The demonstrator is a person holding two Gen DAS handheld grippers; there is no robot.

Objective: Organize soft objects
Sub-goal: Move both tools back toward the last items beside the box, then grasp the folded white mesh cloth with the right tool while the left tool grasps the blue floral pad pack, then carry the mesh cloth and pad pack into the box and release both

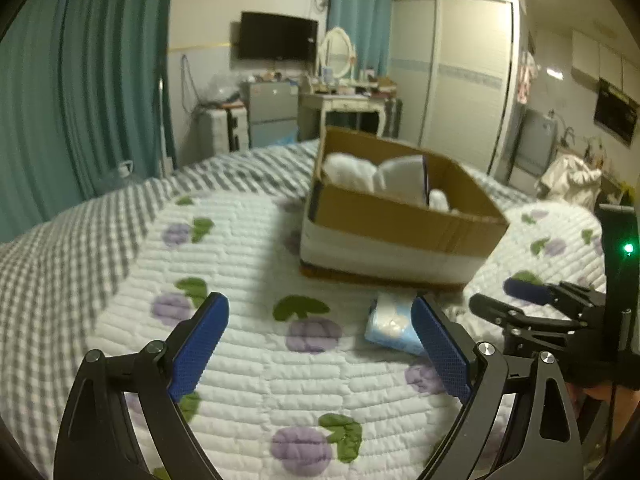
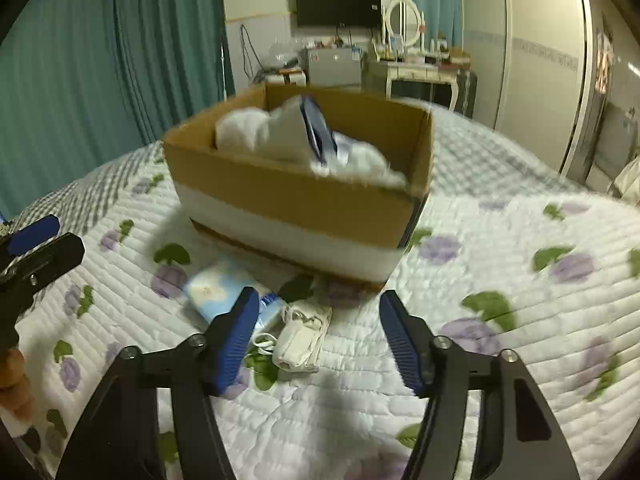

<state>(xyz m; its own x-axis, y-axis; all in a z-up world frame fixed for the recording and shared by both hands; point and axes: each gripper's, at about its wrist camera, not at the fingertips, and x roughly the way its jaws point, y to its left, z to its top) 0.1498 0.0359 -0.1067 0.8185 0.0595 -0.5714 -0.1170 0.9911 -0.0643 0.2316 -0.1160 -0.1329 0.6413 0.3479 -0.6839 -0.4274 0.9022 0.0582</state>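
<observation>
A cardboard box (image 1: pixel 400 220) (image 2: pixel 296 196) stands on the quilted bed and holds white soft items (image 2: pixel 248 130) and a blue-edged pack (image 2: pixel 318 130). A light blue tissue pack (image 1: pixel 390 326) (image 2: pixel 218 288) lies on the quilt in front of the box. A white face mask (image 2: pixel 300 336) with ear loops lies beside it. My left gripper (image 1: pixel 320 312) is open and empty, just left of the tissue pack. My right gripper (image 2: pixel 318 308) is open and empty, above the mask. Each gripper shows at the edge of the other's view (image 1: pixel 520 300) (image 2: pixel 36 240).
The bed has a white quilt with purple flowers (image 1: pixel 312 334) over a grey checked sheet (image 1: pixel 60 248). Teal curtains (image 1: pixel 80 80) hang at the left. A wardrobe (image 1: pixel 460 72), dressing table (image 1: pixel 344 100) and TV (image 1: pixel 276 36) stand beyond the bed.
</observation>
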